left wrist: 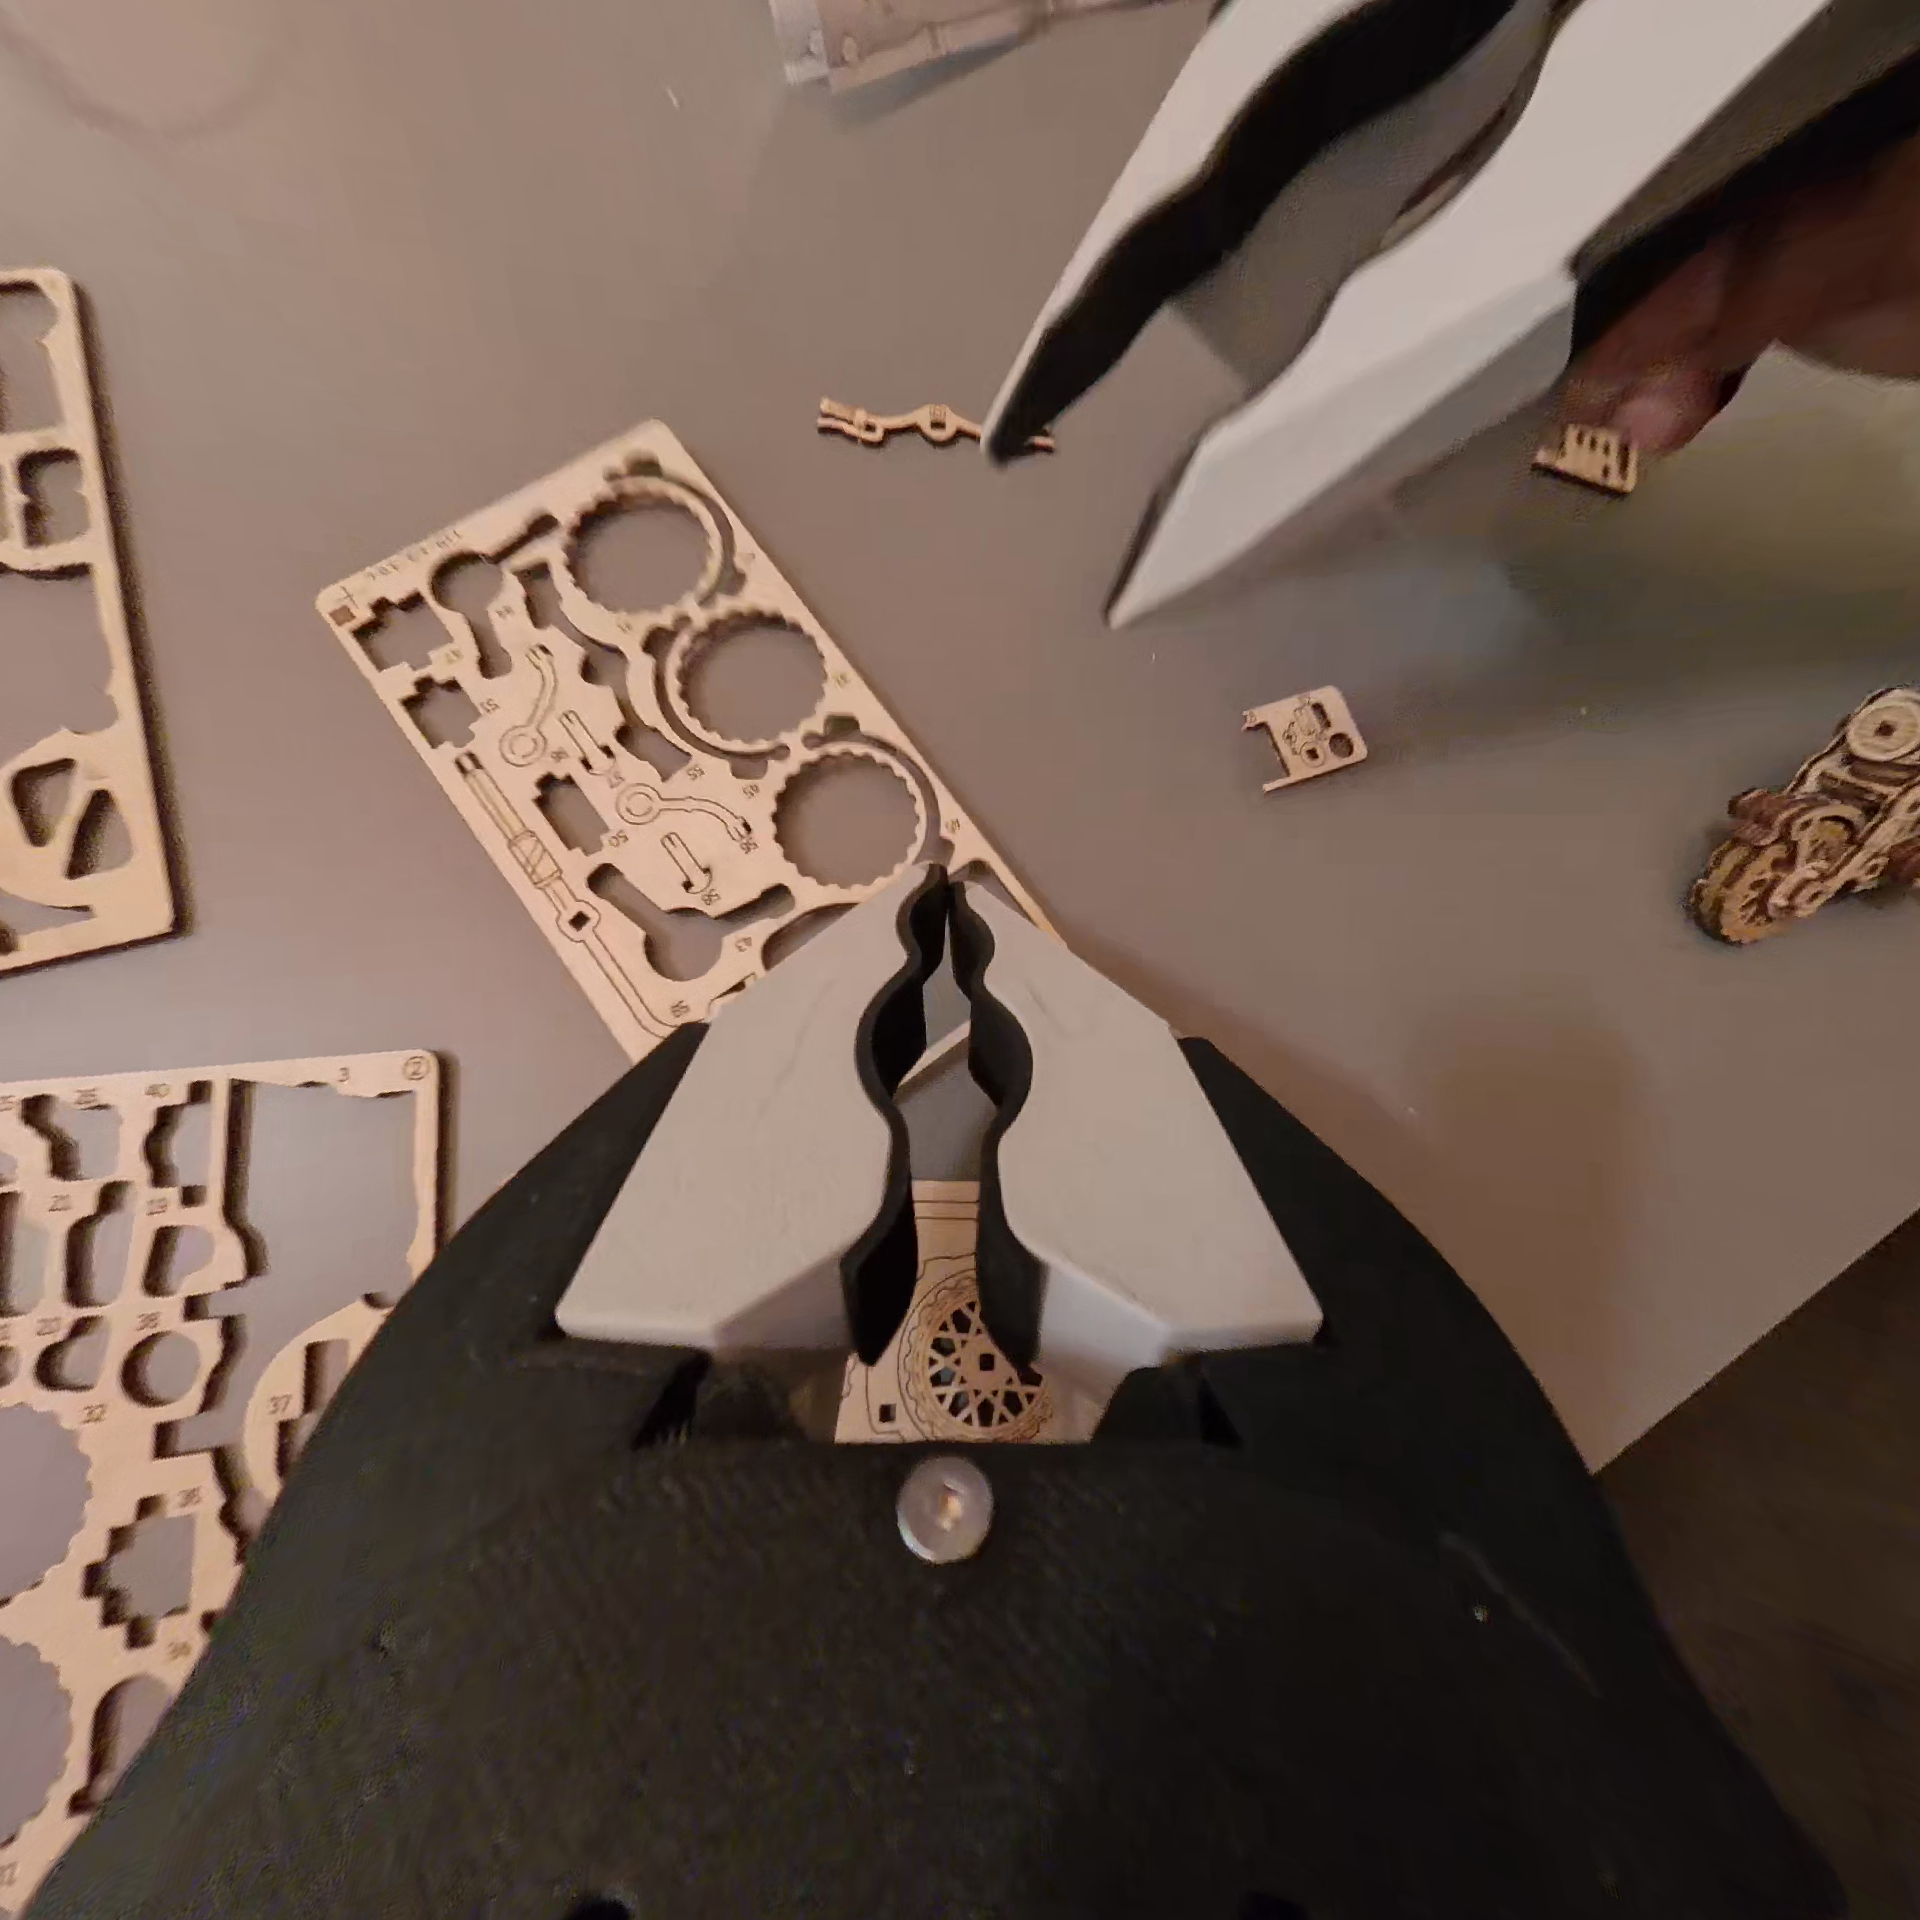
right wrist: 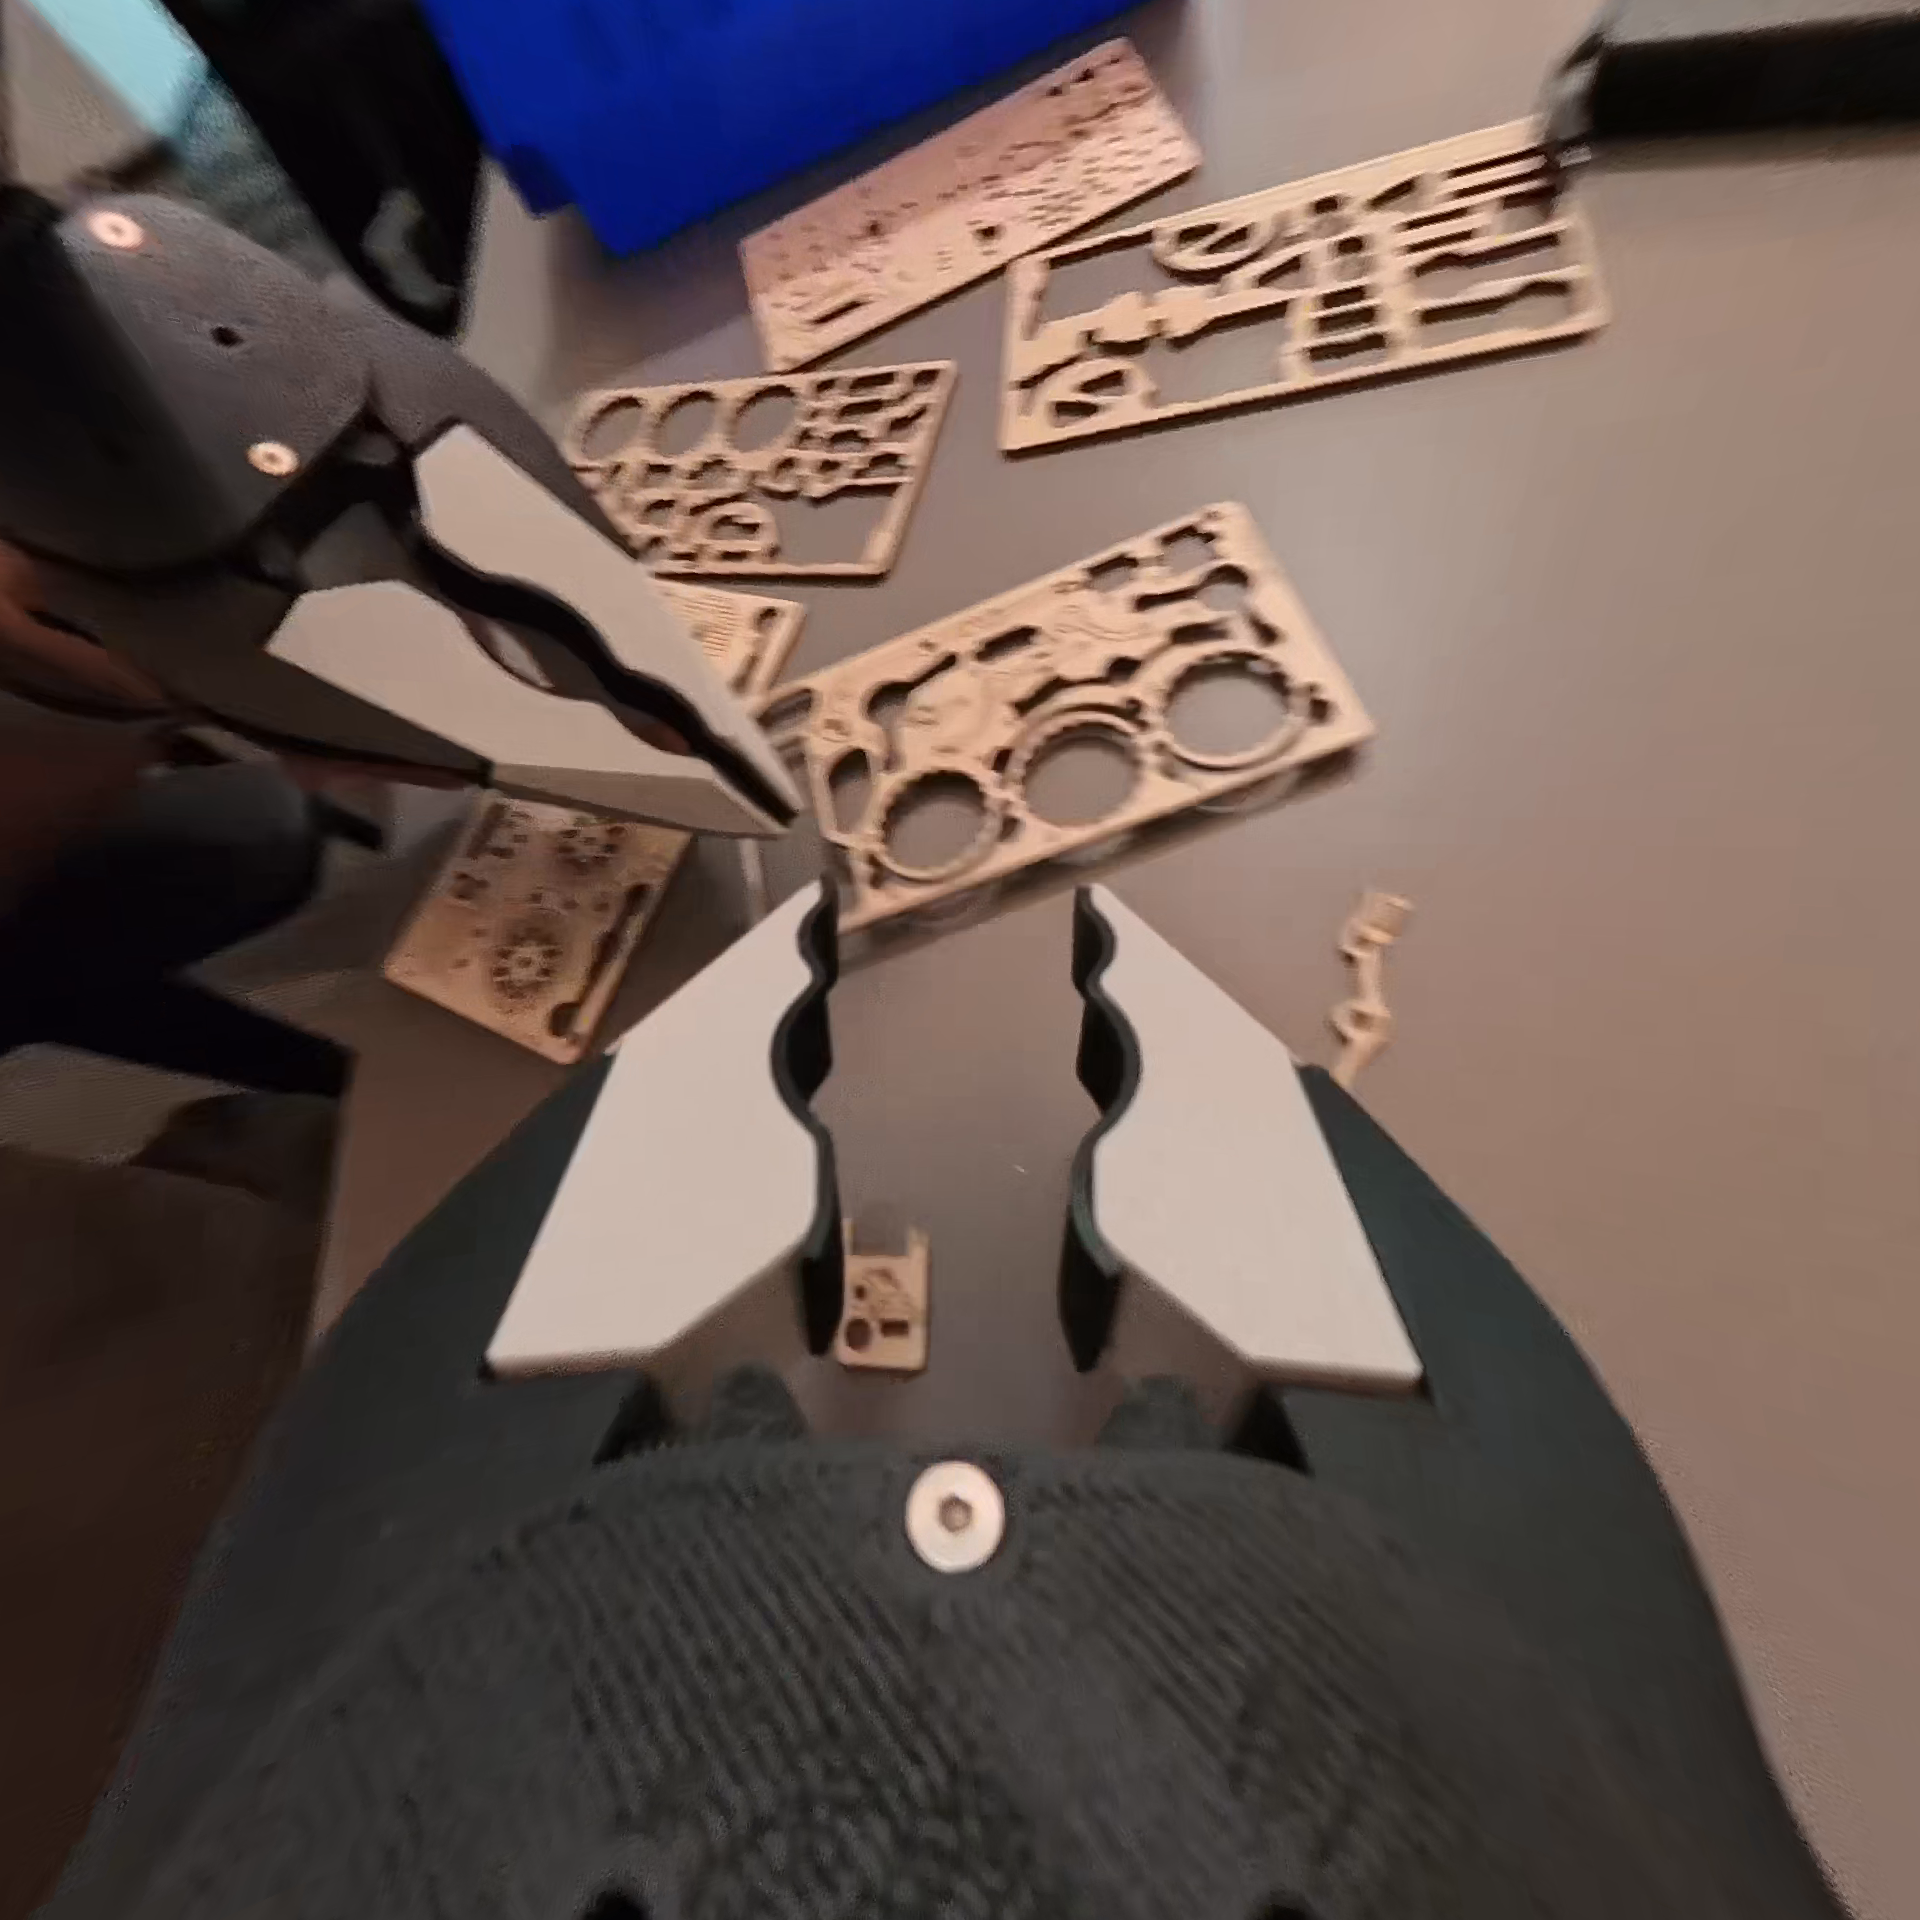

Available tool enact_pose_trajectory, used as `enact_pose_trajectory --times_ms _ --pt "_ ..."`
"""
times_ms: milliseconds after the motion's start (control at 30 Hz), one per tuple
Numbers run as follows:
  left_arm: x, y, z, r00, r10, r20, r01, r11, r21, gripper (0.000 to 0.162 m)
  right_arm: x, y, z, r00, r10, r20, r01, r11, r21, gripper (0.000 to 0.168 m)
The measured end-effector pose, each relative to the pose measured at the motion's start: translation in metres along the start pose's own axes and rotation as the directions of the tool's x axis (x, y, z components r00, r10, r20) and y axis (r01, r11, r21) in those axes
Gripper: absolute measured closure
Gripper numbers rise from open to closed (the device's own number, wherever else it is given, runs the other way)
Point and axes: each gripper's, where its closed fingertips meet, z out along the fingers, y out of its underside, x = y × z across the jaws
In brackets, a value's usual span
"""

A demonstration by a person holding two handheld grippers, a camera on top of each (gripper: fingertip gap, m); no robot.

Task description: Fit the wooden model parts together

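A wooden sheet with three round punched holes lies mid-table; it also shows in the right wrist view. My left gripper is shut just above its near corner, with nothing visible between the tips. My right gripper is open and empty, held above a small square wooden part that lies on the table between its fingers. That part also shows in the left wrist view, as does the right gripper. A thin long part lies beside it. A part-built wooden motorcycle stands at the right.
Several more punched sheets lie around, at the left, near left and far side. An unpunched wheel sheet lies under my left gripper. A small comb-shaped part lies on the table. A blue box stands at the back. The table edge runs near right. There is about 7 cm between the tips of the two grippers. The part-built wooden motorcycle is about equally far from each gripper, around 20 cm.
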Motion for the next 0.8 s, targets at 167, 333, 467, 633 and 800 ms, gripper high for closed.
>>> enact_pose_trajectory --times_ms 167,333,467,633,800 --pt "-0.021 -0.005 -0.010 0.997 -0.044 0.065 0.042 0.998 0.042 0.162 0.017 0.012 0.014 0.952 -0.283 -0.119 0.274 0.958 -0.086 0.126" --pt "-0.060 0.009 -0.003 0.944 -0.217 0.249 0.216 0.976 0.030 0.116 0.019 0.007 0.018 0.968 -0.209 -0.138 0.199 0.977 -0.082 0.130" --pt "-0.080 0.024 0.008 0.907 -0.234 0.349 0.260 0.965 -0.027 0.104 0.009 0.004 0.017 0.985 -0.143 -0.098 0.141 0.990 -0.027 0.130" --pt "-0.077 0.014 0.018 0.925 -0.243 0.291 0.270 0.961 -0.054 0.131 0.010 0.010 0.006 0.972 -0.183 -0.150 0.176 0.983 -0.059 0.131" --pt "-0.070 0.011 0.024 0.942 -0.223 0.249 0.250 0.965 -0.082 0.148 0.012 0.010 -0.004 0.968 -0.183 -0.174 0.178 0.983 -0.044 0.130"
